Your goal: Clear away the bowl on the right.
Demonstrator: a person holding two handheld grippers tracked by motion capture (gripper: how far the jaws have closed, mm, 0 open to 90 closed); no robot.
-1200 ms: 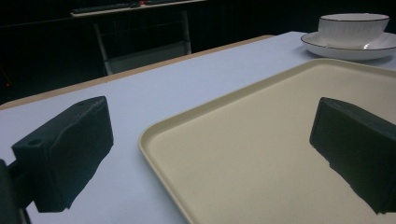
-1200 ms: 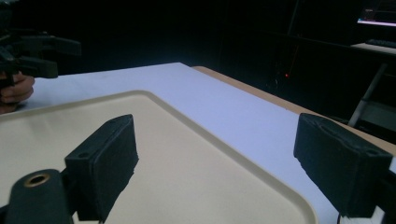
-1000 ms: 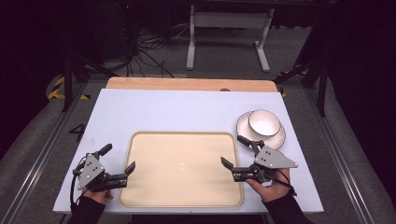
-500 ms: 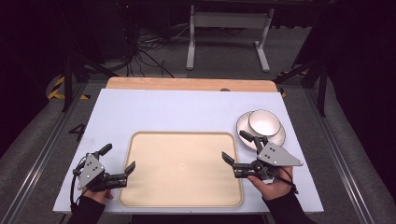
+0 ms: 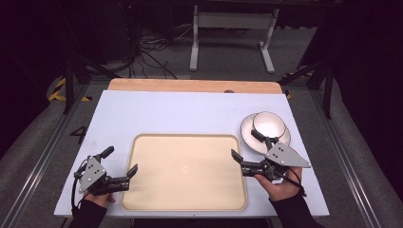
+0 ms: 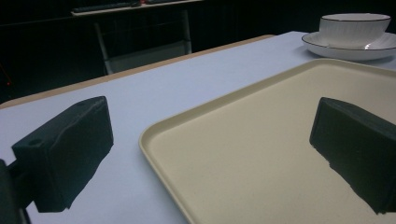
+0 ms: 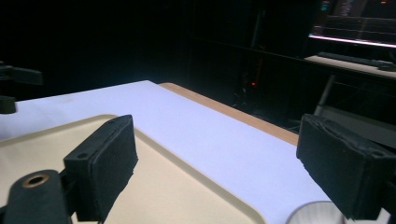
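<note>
Grippers both gaping wide, holding nothing: left gripper (image 5: 119, 163) straddles the near-left rim of the beige tray (image 5: 185, 199), right gripper (image 5: 244, 145) sits between the tray and the bowl (image 5: 269, 124) on its plate (image 5: 247, 135). Zero readable writing anywhere.

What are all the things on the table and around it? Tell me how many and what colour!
Tray: one, cream, near middle of the table, nothing on it.
Plate: one, white with a dark rim, right of the tray.
Bowl: one, white, sitting on the plate.
Table top: one, pale bluish white, with a wooden strip along its far edge.
Metal stand: one, light grey, on the floor behind the table.
Cables: several, black, on the floor at far left.
Left gripper: one, black jaws open, at the tray's left edge.
Right gripper: one, black jaws open, between the tray's right edge and the plate.
</note>
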